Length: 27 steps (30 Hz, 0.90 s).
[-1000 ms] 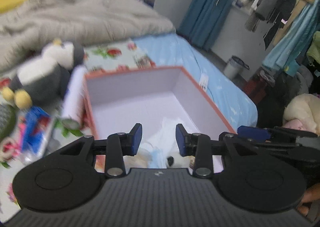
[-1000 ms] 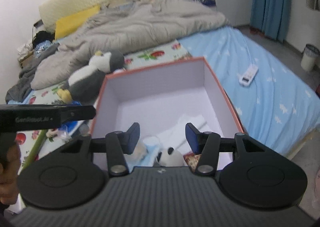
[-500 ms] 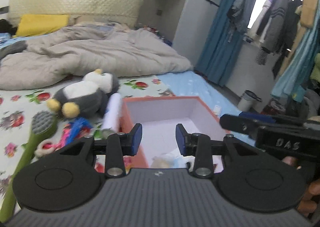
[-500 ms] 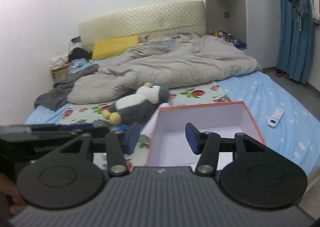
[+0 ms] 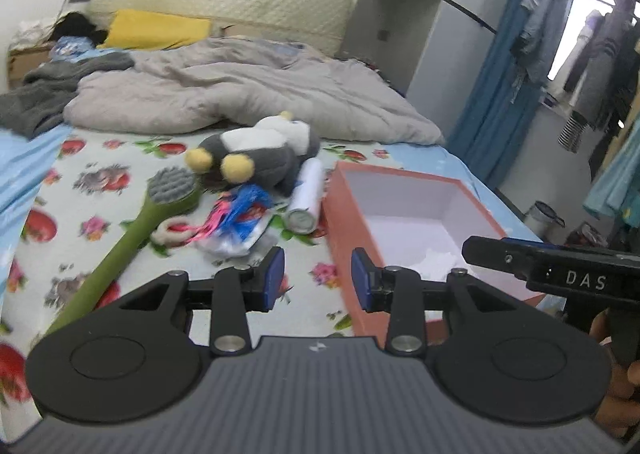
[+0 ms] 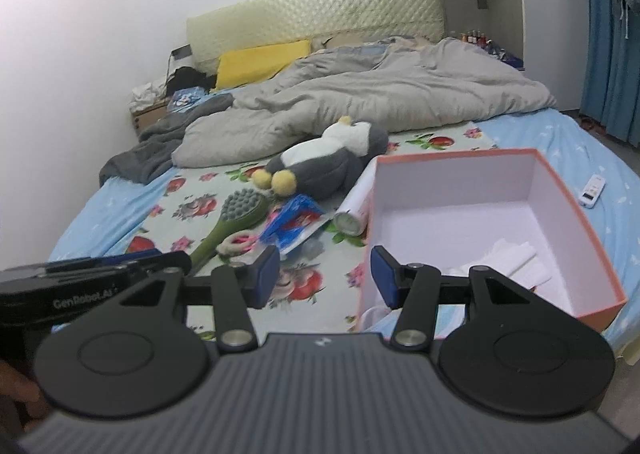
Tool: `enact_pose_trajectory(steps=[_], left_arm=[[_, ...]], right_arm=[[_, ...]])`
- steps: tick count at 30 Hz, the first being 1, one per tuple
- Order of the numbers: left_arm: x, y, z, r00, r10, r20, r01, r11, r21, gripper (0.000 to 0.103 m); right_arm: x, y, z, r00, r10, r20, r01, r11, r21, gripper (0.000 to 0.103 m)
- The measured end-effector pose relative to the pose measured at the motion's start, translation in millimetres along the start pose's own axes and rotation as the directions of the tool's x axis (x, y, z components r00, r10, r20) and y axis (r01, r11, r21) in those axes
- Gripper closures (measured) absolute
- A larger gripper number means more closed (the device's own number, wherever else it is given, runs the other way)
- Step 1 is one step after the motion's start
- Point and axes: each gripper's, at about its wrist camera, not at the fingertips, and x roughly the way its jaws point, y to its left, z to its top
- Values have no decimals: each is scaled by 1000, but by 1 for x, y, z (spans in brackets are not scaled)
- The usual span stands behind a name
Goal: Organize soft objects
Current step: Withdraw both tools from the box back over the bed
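Observation:
An orange box (image 5: 348, 221) (image 6: 576, 197) with a white inside stands on the bed, with white soft items (image 6: 508, 258) in its near end. Left of it lie a grey and white penguin plush (image 5: 256, 153) (image 6: 324, 161), a white roll (image 5: 306, 193) (image 6: 354, 201), a blue and pink packet (image 5: 240, 217) (image 6: 294, 219), a small pink and white ring (image 5: 172, 232) (image 6: 236, 244) and a green brush (image 5: 132, 238) (image 6: 236, 217). My left gripper (image 5: 318, 280) hovers open over the flowered sheet beside the box's left wall. My right gripper (image 6: 324, 276) is open and empty above the box's near left corner.
A rumpled grey duvet (image 5: 240, 89) and a yellow pillow (image 6: 262, 61) fill the far half of the bed. A white remote (image 6: 593, 189) lies on the blue sheet right of the box. Blue curtains (image 5: 504, 93), hanging clothes and a bin (image 5: 546, 215) stand to the right.
Both grippers have pulled back from over the box and swung left, so the plush, brush and packet now show. Both stay open and empty.

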Motion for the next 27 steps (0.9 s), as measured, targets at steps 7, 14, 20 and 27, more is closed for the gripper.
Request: enact_pose_trajectory(steps=[7, 14, 20, 27], left_arm=[[-9, 33, -31, 998, 57, -38, -59, 998, -33, 62], [-8, 59, -53, 990, 120, -67, -125, 990, -62, 62], [13, 85, -64, 983, 139, -116, -152, 982, -113, 62], [48, 108, -59, 976, 177, -130, -188, 978, -85, 62]], right_arm=[[8, 25, -30, 998, 34, -53, -33, 999, 5, 50], [32, 49, -53, 990, 59, -129, -61, 998, -7, 50], [57, 53, -63, 984, 60, -166, -61, 998, -1, 50], [99, 58, -61, 981, 55, -184, -56, 998, 2, 50]])
